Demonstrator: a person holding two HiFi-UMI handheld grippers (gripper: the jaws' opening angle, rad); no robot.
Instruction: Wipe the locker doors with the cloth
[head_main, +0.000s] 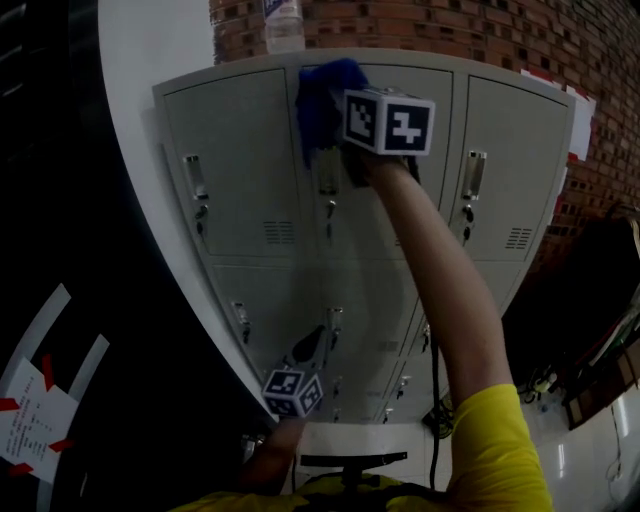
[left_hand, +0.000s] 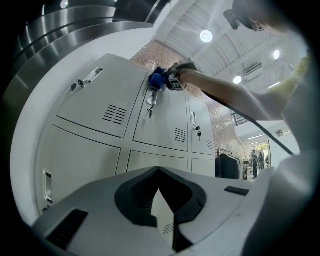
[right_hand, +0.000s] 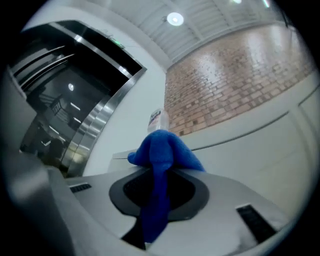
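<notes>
Grey steel lockers stand against a red brick wall, three columns wide, with three doors across the top row. Each of those three doors has one upright handle, and a small key hangs below it. One blue cloth is bunched against the upper left corner of the middle top door, just under the cabinet's top edge. The right gripper presses it there at the end of a raised bare arm with a yellow sleeve. In the right gripper view its two jaws are clamped on the cloth: a rounded wad bulges past the tips, and one strip trails back between the jaws of the right gripper. One clear plastic bottle stands on top of the lockers, above and a little to the left of the cloth; it also shows beyond the wad in the right gripper view.

The left gripper is held low, in front of the lower rows and well apart from the cloth. In its own view the left gripper has its two jaws drawn together at the tips, with nothing between them. Each gripper carries one marker cube.
</notes>
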